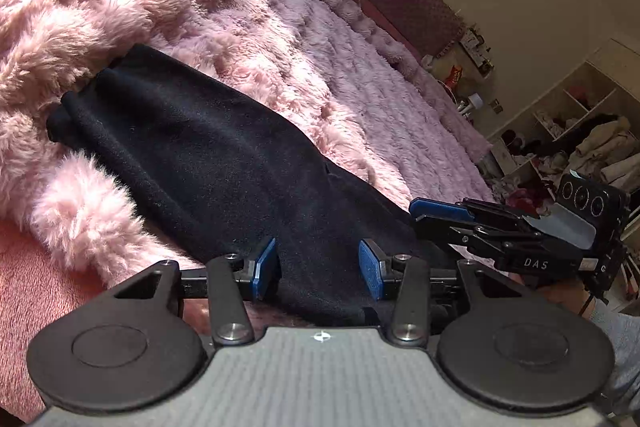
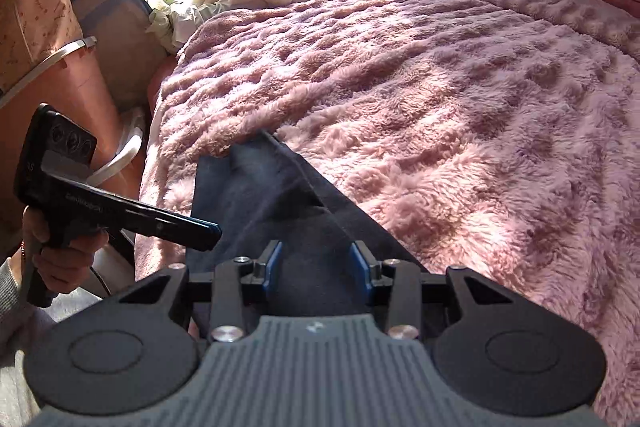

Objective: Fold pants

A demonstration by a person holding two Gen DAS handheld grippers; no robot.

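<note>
Pants (image 1: 208, 155) flat on pink blanket (image 1: 280, 27), near edge beneath both released tongs (image 1: 318, 267) (image 2: 316, 267).

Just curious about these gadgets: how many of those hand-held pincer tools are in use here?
2. The left gripper hovers over the near end of the black pants; the right gripper is beside it, over the same end.
</note>
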